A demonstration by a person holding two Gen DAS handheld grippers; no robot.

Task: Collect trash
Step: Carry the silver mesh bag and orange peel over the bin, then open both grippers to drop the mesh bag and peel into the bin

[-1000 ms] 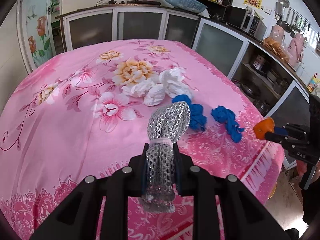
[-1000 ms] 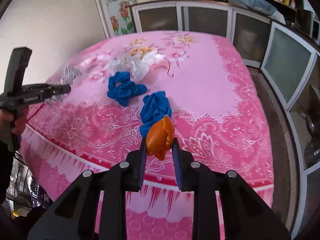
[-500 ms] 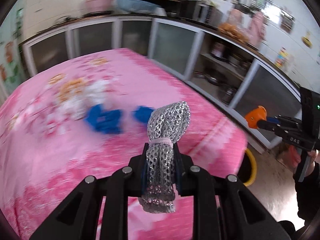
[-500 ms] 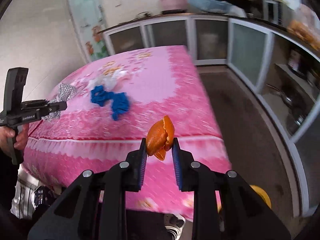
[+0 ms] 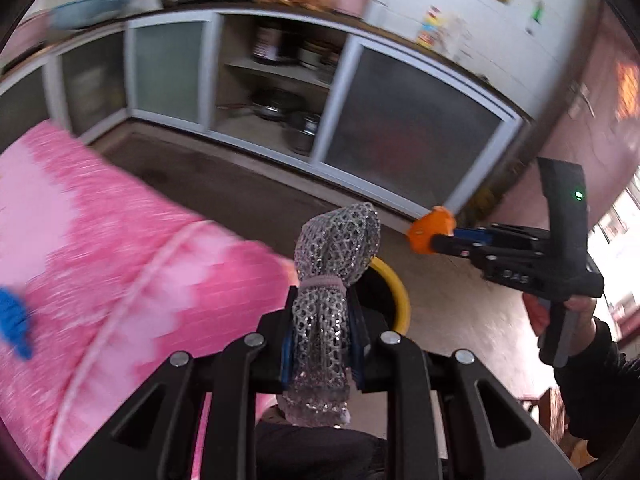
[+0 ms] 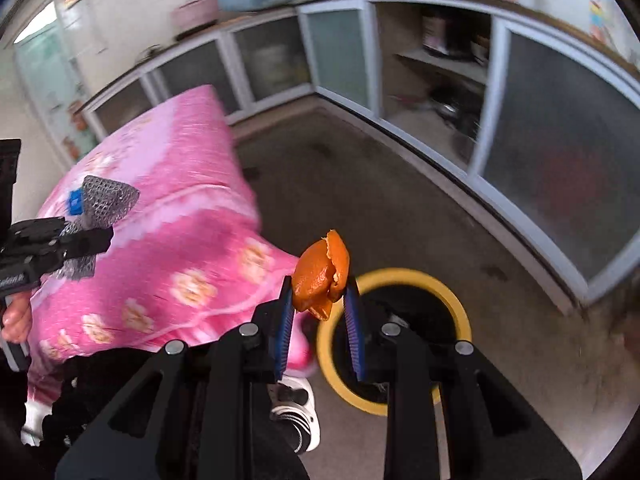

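Beyond the edge of the pink-clothed table, bare floor is lying open around the yellow-rimmed bin, above which the left gripper is pinching silver mesh and the right gripper is clamping orange peel.

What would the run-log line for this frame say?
left gripper: jaws shut on silver mesh wrapper | right gripper: jaws shut on orange peel | yellow-rimmed bin: on floor, beside pink-clothed table

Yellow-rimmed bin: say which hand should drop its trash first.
Right, probably. The right gripper holds the orange peel close to the yellow-rimmed bin; the left gripper with its silver mesh wrapper hangs nearer the table edge.
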